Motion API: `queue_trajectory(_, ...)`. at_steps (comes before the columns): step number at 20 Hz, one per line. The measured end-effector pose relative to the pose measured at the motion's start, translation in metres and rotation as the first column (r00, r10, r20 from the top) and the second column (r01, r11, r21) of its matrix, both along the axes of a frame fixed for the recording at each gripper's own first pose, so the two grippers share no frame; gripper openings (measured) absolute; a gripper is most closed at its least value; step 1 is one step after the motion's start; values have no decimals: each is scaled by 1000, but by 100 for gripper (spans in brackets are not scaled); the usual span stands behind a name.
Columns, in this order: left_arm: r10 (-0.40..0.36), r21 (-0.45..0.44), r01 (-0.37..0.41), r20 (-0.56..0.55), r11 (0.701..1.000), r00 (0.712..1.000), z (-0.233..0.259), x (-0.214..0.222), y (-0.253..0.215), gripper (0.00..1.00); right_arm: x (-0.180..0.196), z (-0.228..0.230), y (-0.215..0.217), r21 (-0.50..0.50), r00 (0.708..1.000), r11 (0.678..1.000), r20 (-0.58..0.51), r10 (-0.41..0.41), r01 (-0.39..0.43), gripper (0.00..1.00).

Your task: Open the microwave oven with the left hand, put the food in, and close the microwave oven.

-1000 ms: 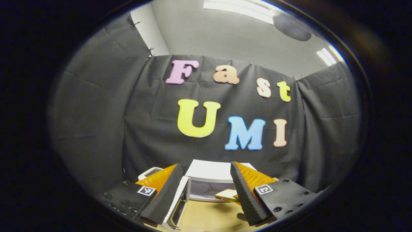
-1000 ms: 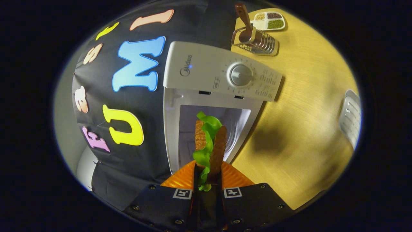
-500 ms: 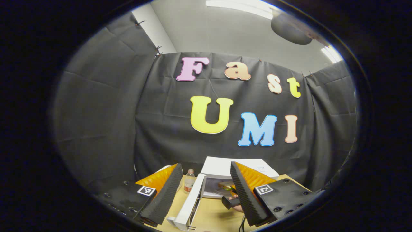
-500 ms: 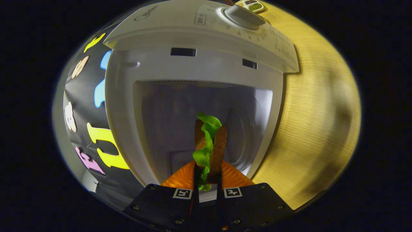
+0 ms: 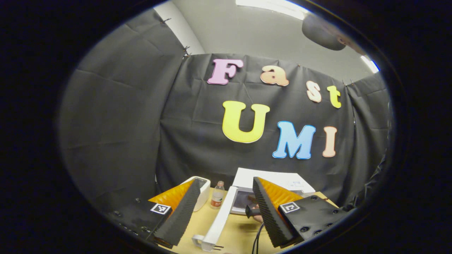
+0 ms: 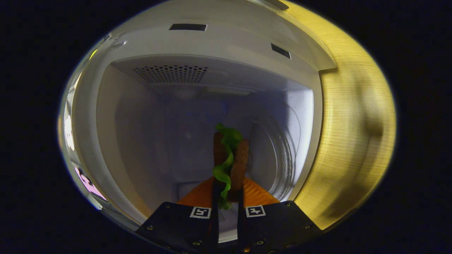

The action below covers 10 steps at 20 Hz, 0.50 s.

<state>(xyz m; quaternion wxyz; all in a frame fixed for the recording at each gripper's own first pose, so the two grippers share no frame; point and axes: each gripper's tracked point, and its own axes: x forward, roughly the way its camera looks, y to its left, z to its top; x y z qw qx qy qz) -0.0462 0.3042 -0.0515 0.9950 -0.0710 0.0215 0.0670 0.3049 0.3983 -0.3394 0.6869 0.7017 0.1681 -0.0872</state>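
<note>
My right gripper (image 6: 227,183) clamps the sandwich (image 6: 229,158) at frame centre, inside the microwave (image 6: 116,116) cavity. My left gripper (image 5: 222,208) hangs spread and empty, low in frame, before the open door (image 5: 219,222).

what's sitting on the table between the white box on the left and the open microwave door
In the left gripper view, a small plastic bottle stands upright on the table between the white box and the open microwave door, apart from both.

My left gripper (image 5: 222,211): ribbed wedge fingers on black screw-studded blocks, each with a square fiducial tag. My right gripper (image 6: 227,197): same black blocks, tags and screws.
</note>
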Motion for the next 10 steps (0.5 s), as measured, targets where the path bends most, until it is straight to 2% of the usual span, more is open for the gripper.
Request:
queue_trajectory(1, 1, -1, -1, 4, 1000, 1000, 1, 1, 2, 94, -1, -2, 0, -2, 1000, 1000, -7, 5, -5, 21)
queue_trajectory(3, -4, -9, 4, 11, 1000, 1000, 3, 3, 2, 94, -8, -8, 1, -6, 999, 1000, -45, 15, -15, 29)
queue_trajectory(4, -8, -12, 8, 16, 1000, 1000, 2, 4, 2, 94, -13, -14, 0, -12, 997, 1000, -79, 25, -26, 40)
queue_trajectory(5, -15, -14, 16, 22, 1000, 1000, 4, 7, 1, 94, -19, -18, 1, -9, 993, 999, -108, 40, -41, 46)
queue_trajectory(6, -22, -16, 23, 27, 1000, 999, 5, 10, -2, 94, -26, -20, 4, -1, 989, 998, -130, 63, -64, 59)
queue_trajectory(7, -30, -16, 31, 34, 999, 999, 5, 12, -5, 94, -34, -20, 8, 3, 985, 995, -142, 97, -97, 63)
queue_trajectory(8, -41, -18, 41, 42, 999, 998, 6, 14, -9, 94, -45, -18, 12, -8, 980, 990, -146, 136, -138, 79)
queue_trajectory(9, -50, -20, 51, 45, 999, 998, 6, 16, -12, 94, -55, -16, 10, -34, 978, 986, -138, 157, -163, 86)
queue_trajectory(10, -62, -23, 63, 49, 998, 997, 6, 20, -16, 96, -66, -13, 10, -54, 974, 980, -136, 183, -192, 88)
